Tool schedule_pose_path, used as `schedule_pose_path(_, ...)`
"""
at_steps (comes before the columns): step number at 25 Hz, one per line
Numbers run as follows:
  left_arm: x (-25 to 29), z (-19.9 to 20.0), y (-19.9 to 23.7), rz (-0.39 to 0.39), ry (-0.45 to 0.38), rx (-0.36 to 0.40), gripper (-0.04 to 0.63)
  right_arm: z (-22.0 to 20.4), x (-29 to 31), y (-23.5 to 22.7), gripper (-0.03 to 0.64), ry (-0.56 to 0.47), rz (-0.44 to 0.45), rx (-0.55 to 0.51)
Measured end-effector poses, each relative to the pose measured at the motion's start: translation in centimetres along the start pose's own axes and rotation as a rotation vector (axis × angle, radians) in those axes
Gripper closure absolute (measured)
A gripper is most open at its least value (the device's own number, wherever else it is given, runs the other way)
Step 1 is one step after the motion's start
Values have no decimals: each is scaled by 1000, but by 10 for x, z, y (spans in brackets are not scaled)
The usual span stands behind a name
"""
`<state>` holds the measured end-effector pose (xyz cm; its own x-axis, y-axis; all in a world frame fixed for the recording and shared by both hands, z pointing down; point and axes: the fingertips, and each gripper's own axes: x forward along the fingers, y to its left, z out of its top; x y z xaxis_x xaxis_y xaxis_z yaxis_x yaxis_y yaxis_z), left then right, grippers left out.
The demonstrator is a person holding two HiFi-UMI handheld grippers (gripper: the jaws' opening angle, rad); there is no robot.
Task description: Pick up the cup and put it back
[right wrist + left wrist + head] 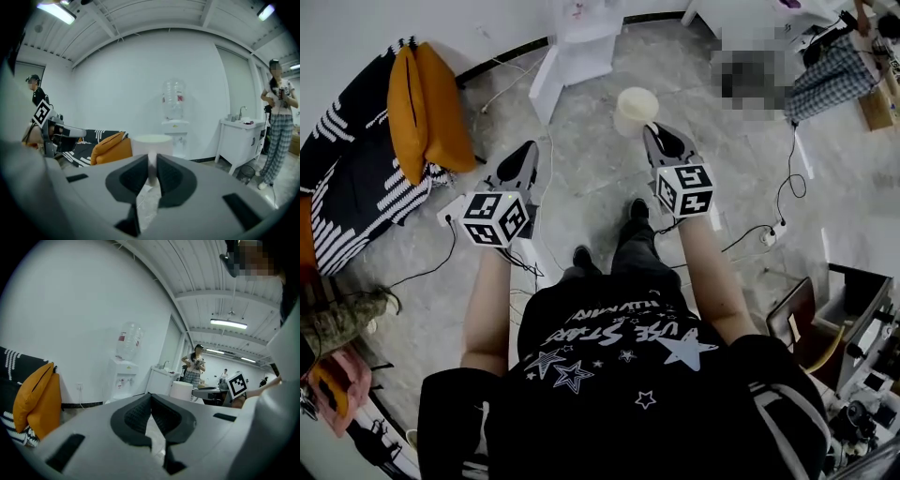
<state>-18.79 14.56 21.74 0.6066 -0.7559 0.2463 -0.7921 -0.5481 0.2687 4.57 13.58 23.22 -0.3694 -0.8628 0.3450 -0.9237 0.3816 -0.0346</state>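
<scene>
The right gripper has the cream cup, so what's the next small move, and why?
Probably carry the cream round cup onward with the right gripper shut: its jaws pinch the cup's wall in mid-air, and only grey stone floor lies below.

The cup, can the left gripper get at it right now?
Probably yes. The cup hangs in the air, pinched by its wall in the right gripper, and nothing stands between it and the left gripper. The left jaws are together, so they would have to open first.
</scene>
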Motion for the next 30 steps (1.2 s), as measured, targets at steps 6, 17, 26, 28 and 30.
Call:
schedule_pose_path(6,47,14,-10,35,-1,13,586,14,9,-51,571,-19,10,-9)
schedule_pose_path(17,192,13,-56,127,20,-11,586,3,67,-186,571,23,119,-8)
schedule_pose_path(26,250,-22,-35,216,73,-81,586,-38,131,-231,571,132,204,-27)
schedule_pose_path(28,261,-35,-23,222,88,-93,586,-51,151,-231,571,159,211,-33)
schedule_pose_path(30,276,-48,-8,226,100,-98,586,-63,174,-232,571,178,217,-41)
